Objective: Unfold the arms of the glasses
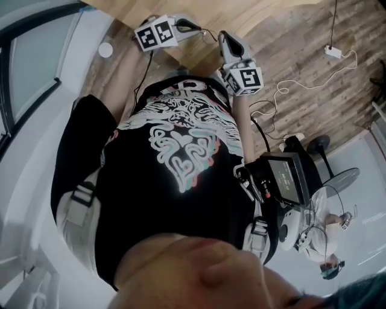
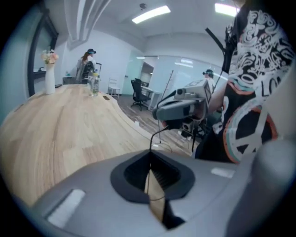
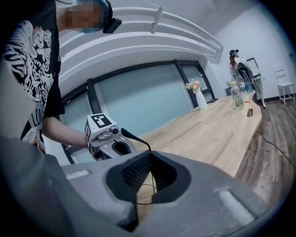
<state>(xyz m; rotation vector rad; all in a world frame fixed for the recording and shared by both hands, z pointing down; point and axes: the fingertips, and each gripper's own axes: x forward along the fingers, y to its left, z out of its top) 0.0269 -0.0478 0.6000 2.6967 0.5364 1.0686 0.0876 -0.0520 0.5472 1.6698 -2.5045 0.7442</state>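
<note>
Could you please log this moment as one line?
left gripper: shut on glasses | right gripper: shut on glasses | glasses: aloft

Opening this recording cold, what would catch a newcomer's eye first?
The black T-shirt with its white swirl print fills the head view. Above it, the left tool and right tool sit close together at the edge of the wooden table, each shut on a thin black wire of the glasses.
</note>
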